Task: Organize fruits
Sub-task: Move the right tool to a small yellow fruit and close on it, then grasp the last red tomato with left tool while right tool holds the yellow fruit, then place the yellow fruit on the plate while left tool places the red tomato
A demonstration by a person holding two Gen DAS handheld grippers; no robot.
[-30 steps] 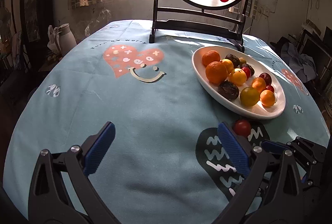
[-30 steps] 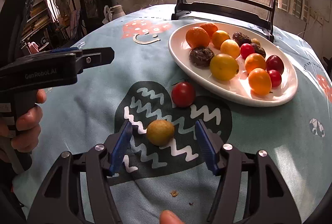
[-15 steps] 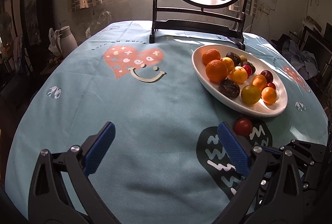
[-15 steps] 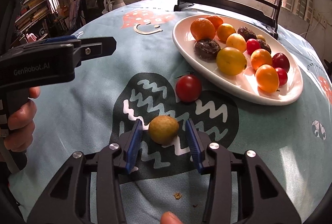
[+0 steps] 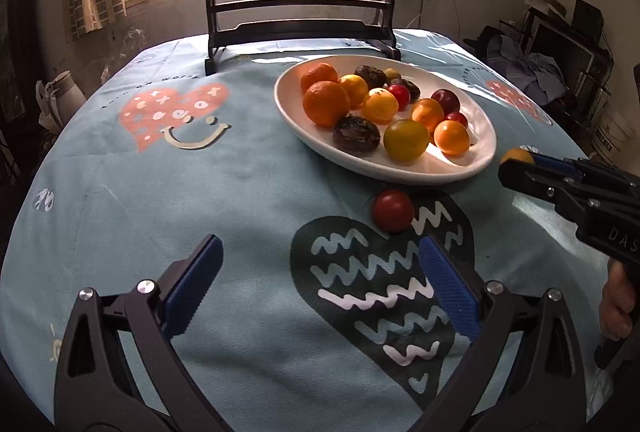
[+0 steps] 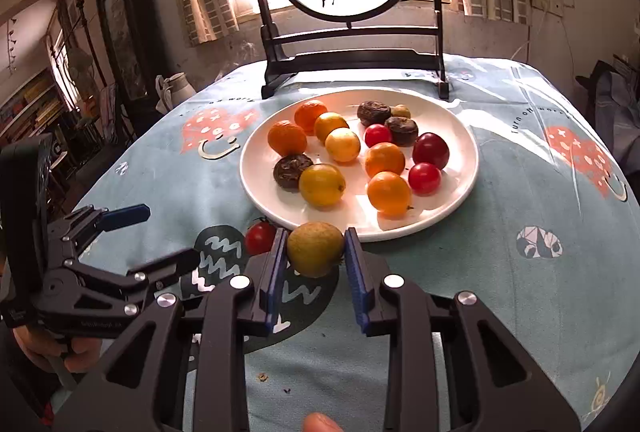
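Right wrist view: the right gripper (image 6: 315,252) is clamped on a yellow-green fruit (image 6: 315,248), held just above the near rim of the white plate (image 6: 460,204) of fruit. A red tomato (image 6: 260,238) lies on the blue tablecloth (image 6: 500,272) to its left. The left gripper (image 5: 320,288), jaws wide apart, hovers near the tomato.

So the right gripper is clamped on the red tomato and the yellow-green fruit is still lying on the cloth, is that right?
Not quite: it is the other way round. The right wrist view shows the right gripper clamped on the yellow-green fruit, just short of the white plate. The red tomato lies loose on the tablecloth, left of the gripper.
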